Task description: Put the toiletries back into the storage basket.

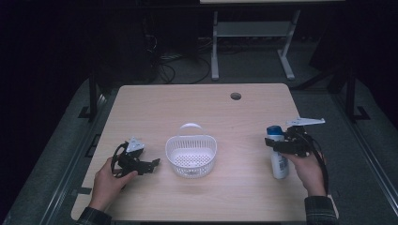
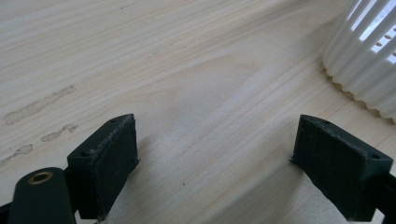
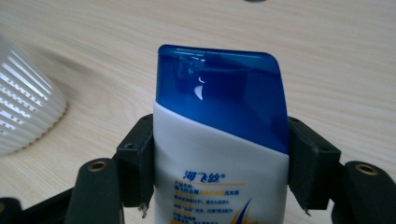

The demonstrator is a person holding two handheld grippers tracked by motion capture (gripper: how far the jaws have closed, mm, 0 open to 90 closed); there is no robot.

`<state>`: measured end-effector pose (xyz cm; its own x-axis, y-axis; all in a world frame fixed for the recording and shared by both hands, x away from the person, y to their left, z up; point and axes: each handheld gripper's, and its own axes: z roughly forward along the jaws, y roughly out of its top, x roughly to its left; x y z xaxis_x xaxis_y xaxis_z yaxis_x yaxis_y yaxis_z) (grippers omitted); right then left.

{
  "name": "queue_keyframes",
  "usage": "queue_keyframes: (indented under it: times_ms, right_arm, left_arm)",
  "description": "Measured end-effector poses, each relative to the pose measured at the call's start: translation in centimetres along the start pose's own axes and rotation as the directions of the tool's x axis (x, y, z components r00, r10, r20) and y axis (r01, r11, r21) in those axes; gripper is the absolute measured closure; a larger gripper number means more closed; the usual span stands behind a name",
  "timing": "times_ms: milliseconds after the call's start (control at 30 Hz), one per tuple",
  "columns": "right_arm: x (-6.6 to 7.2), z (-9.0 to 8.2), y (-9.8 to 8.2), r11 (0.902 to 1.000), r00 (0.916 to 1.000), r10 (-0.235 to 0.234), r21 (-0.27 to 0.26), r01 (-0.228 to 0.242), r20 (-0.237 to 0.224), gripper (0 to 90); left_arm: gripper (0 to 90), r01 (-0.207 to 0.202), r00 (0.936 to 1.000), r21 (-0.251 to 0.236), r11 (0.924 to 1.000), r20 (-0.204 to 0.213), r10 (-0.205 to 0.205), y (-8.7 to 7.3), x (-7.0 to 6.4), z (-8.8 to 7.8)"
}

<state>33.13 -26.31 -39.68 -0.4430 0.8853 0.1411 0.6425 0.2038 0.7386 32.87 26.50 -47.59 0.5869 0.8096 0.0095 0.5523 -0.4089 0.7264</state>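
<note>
From above, the right tongs (image 1: 287,143) clamp the shampoo bottle (image 1: 279,161) to the right of the white basket (image 1: 191,154); the left tongs (image 1: 149,165) sit left of the basket. Their own view shows the jaws apart, nothing between them. In the right view the pads pinch the bottle (image 3: 219,154) just under its blue cap (image 3: 224,88) (keep it upright, clear the basket's rim).

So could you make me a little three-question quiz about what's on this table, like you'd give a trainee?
1. True or false: the right gripper has its jaws closed on the white bottle with a blue cap.
2. What stands at the middle of the table: A) a white slotted basket, B) a red bowl, C) a cardboard box?
3. Fill in: the left gripper has its jaws ____, with bare wood between them.

Key: 1 true; 2 A; 3 open.
</note>
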Motion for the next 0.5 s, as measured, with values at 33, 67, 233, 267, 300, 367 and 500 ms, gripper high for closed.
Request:
queue_keyframes:
  times_ms: [33,67,233,267,300,367,500]
  right_arm:
    - [-0.1,-0.4,0.0,0.9998,1.0000,0.004,-0.018,-0.004,-0.003,35.1]
    - [-0.1,-0.4,0.0,0.9998,1.0000,0.004,-0.018,-0.004,-0.003,35.1]
    - [-0.4,-1.1,-0.1,0.9974,0.9998,0.010,-0.071,-0.011,-0.015,35.2]
    - [-0.4,-1.1,-0.1,0.9974,0.9998,0.010,-0.071,-0.011,-0.015,35.2]
    - [-0.5,-1.2,-0.1,0.9969,0.9999,0.007,-0.078,-0.008,-0.012,35.2]
    - [-0.5,-1.4,-0.2,0.9954,0.9999,0.005,-0.095,-0.006,-0.012,35.2]
    - [-0.6,-1.7,-0.3,0.9907,0.9998,0.003,-0.136,-0.006,-0.021,35.2]
  left_arm:
    - [12.9,0.000,1.0000,0.000,1.0000,0.000,0.000,0.0,0.0,0.0]
    - [12.9,0.000,1.0000,0.000,1.0000,0.000,0.000,0.0,0.0,0.0]
    - [12.9,-0.001,1.0000,0.000,1.0000,0.000,0.001,0.0,0.0,0.0]
    - [12.9,0.000,1.0000,0.000,1.0000,0.000,0.000,0.0,0.0,0.0]
    - [12.9,0.000,1.0000,0.000,1.0000,0.000,0.000,0.0,0.0,0.0]
    - [13.0,-0.001,1.0000,0.000,1.0000,0.000,0.001,0.0,0.0,0.0]
    - [12.9,-0.001,1.0000,0.000,1.0000,0.000,0.001,0.0,0.0,0.0]
